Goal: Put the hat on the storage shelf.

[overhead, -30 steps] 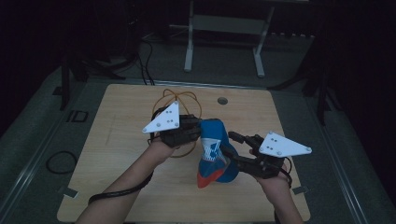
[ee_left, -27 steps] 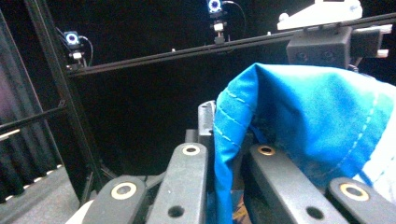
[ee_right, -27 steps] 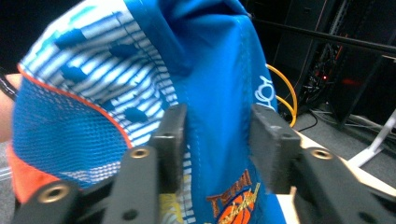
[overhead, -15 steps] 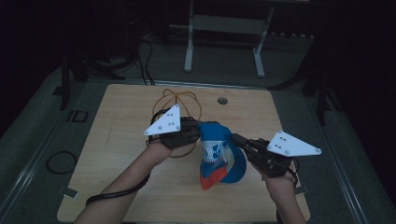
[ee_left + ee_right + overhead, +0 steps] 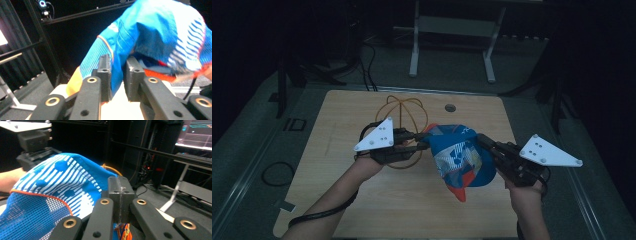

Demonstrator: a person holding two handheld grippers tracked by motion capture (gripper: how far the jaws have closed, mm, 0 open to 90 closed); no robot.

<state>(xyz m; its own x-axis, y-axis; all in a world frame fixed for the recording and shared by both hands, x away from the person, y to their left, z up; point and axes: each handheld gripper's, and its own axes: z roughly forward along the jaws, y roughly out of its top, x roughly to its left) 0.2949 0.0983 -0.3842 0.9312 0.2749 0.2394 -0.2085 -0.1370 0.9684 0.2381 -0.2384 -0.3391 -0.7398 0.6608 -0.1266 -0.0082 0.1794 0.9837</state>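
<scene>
Blue cap (image 5: 460, 157) held above the table (image 5: 337, 200), between both grippers. Left gripper (image 5: 424, 142): jaws pinch the cap's left edge, fabric between them. Right gripper (image 5: 482, 140): jaws pressed together on its right edge. Orange wire frame (image 5: 404, 112) stands behind the left gripper.

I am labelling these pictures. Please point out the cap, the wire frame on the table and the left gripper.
cap (image 5: 462, 157), high view, on its blue crown
wire frame (image 5: 404, 111), high view, on an orange loop lying on the table
left gripper (image 5: 426, 143), high view, at its tips pinching the cap's edge
</scene>
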